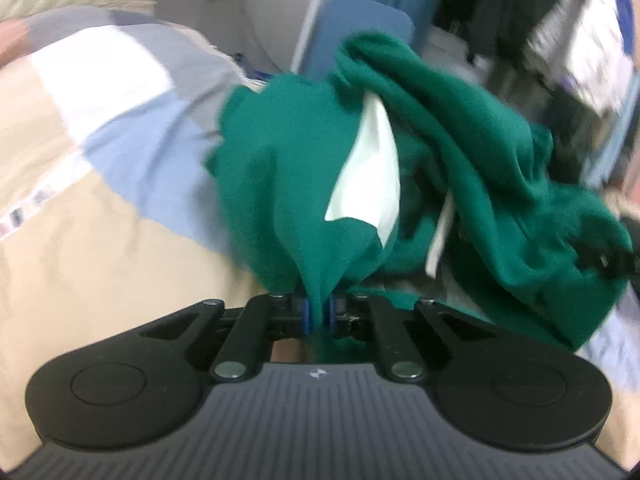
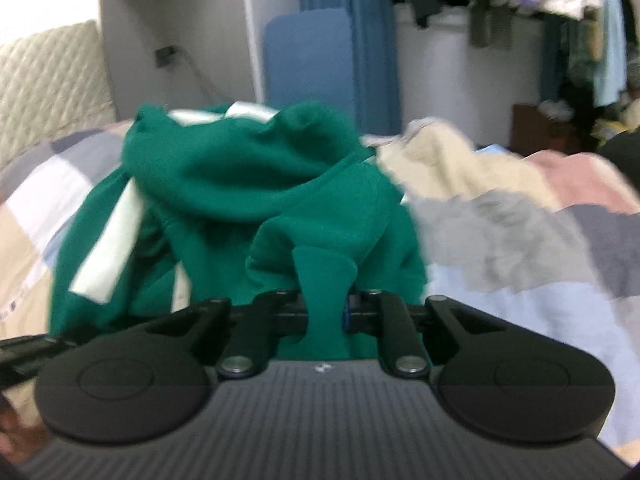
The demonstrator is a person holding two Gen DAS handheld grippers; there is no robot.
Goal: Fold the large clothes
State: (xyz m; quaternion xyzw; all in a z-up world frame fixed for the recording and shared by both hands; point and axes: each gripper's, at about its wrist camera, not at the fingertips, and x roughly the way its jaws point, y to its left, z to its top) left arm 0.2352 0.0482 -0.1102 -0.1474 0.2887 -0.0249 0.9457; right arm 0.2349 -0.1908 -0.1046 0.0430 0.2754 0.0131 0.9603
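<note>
A green garment [image 1: 460,152] with white stripes [image 1: 370,164] hangs bunched over the bed. My left gripper [image 1: 319,316] is shut on a pinch of its green cloth, which runs down between the blue pads. In the right wrist view the same green garment [image 2: 248,196] is crumpled in front, with white stripes [image 2: 108,248] on its left side. My right gripper [image 2: 326,312] is shut on a fold of the green cloth. The other gripper shows dark at the right edge of the left wrist view [image 1: 612,258].
A patchwork bedspread [image 1: 100,168] of beige, white, blue and grey squares covers the bed [image 2: 520,264]. A cream garment [image 2: 448,160] and a pink one [image 2: 576,176] lie at the back right. A blue board [image 2: 308,64], a blue curtain and hanging clothes stand behind.
</note>
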